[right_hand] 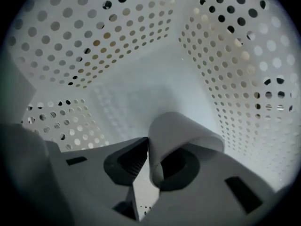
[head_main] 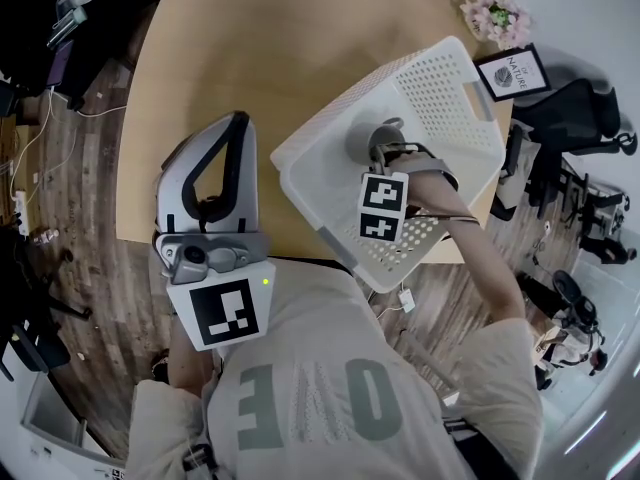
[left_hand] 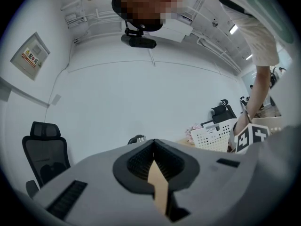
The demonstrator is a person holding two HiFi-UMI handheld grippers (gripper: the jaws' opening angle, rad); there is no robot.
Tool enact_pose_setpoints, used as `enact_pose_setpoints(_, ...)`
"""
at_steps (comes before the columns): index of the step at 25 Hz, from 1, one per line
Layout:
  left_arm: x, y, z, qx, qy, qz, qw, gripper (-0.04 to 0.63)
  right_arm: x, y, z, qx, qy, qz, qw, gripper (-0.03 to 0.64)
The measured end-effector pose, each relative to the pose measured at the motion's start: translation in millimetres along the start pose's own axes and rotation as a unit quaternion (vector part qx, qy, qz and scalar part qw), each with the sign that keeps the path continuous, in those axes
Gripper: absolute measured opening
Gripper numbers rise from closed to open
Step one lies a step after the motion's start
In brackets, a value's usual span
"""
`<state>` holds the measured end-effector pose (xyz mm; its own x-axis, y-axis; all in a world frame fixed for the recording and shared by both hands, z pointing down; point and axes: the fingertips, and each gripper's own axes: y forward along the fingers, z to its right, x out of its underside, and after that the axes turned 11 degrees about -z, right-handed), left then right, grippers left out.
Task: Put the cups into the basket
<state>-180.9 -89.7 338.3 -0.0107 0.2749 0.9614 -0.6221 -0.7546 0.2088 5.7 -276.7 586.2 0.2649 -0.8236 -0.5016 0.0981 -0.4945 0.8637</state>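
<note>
The white perforated basket [head_main: 440, 78] stands tilted on the wooden table [head_main: 260, 48] near its front right edge. My right gripper [head_main: 385, 146] reaches down inside it, shut on the rim of a pale grey cup [head_main: 362, 140]. In the right gripper view the cup [right_hand: 186, 133] hangs from the shut jaws [right_hand: 146, 142] above the basket floor [right_hand: 141, 88], with the dotted walls all around. My left gripper [head_main: 238, 120] is held over the table's front edge, left of the basket, shut and empty. In its own view the left gripper [left_hand: 154, 142] points at a bare wall, with the basket [left_hand: 214, 135] far right.
A pot of pink flowers [head_main: 495, 13] and a framed sign [head_main: 512, 71] stand just beyond the basket at the table's right end. Black office chairs [head_main: 580, 118] sit right of the table, and another chair [left_hand: 44, 149] stands by the wall. Cables lie on the wooden floor [head_main: 60, 168] to the left.
</note>
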Motion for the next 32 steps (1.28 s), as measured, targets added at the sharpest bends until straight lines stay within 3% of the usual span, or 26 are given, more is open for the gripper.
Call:
enact_pose_setpoints(6, -7, -2, 0, 0.004, 0.007, 0.007, 0.9999, 0.009, 11, -30, 6, 0.011, 0.024, 0.016, 1.0, 0.078)
enact_pose_setpoints(11, -24, -4, 6, 0.011, 0.02, 0.022, 0.9995, 0.009, 36, -86, 16, 0.061, 0.084, 0.049, 0.993, 0.078)
enact_pose_setpoints(14, -41, -5, 17, 0.021, 0.026, 0.031, 0.9989, 0.009, 63, -130, 37, 0.132, 0.166, 0.087, 0.973, 0.052)
enact_pose_setpoints(16, -55, -7, 27, 0.032, 0.036, 0.042, 0.9979, 0.009, 82, -161, 49, 0.189, 0.238, 0.126, 0.944, 0.005)
enact_pose_setpoints(19, -80, -8, 43, 0.049, 0.057, 0.066, 0.9949, 0.009, 108, -212, 59, 0.264, 0.345, 0.199, 0.878, -0.001)
enact_pose_setpoints(22, -105, -12, 60, 0.06, 0.068, 0.086, 0.9922, 0.009, 136, -254, 60, 0.334, 0.429, 0.254, 0.8, -0.002)
enact_pose_setpoints(24, -120, -12, 69, 0.071, 0.079, 0.1, 0.9894, 0.009, 153, -271, 58, 0.369, 0.485, 0.284, 0.741, -0.002)
enact_pose_setpoints(26, -133, -9, 80, 0.083, 0.098, 0.114, 0.9851, 0.01, 166, -287, 54, 0.393, 0.542, 0.329, 0.666, -0.002)
enact_pose_setpoints(29, -148, -7, 105, 0.096, 0.107, 0.123, 0.9819, 0.009, 192, -306, 38, 0.388, 0.627, 0.42, 0.528, -0.002)
enact_pose_setpoints(30, -153, -7, 113, 0.1, 0.108, 0.124, 0.9812, 0.009, 199, -311, 32, 0.385, 0.641, 0.443, 0.495, -0.002)
enact_pose_setpoints(32, -160, -7, 125, 0.111, 0.113, 0.126, 0.9794, 0.009, 208, -319, 21, 0.386, 0.651, 0.479, 0.445, -0.002)
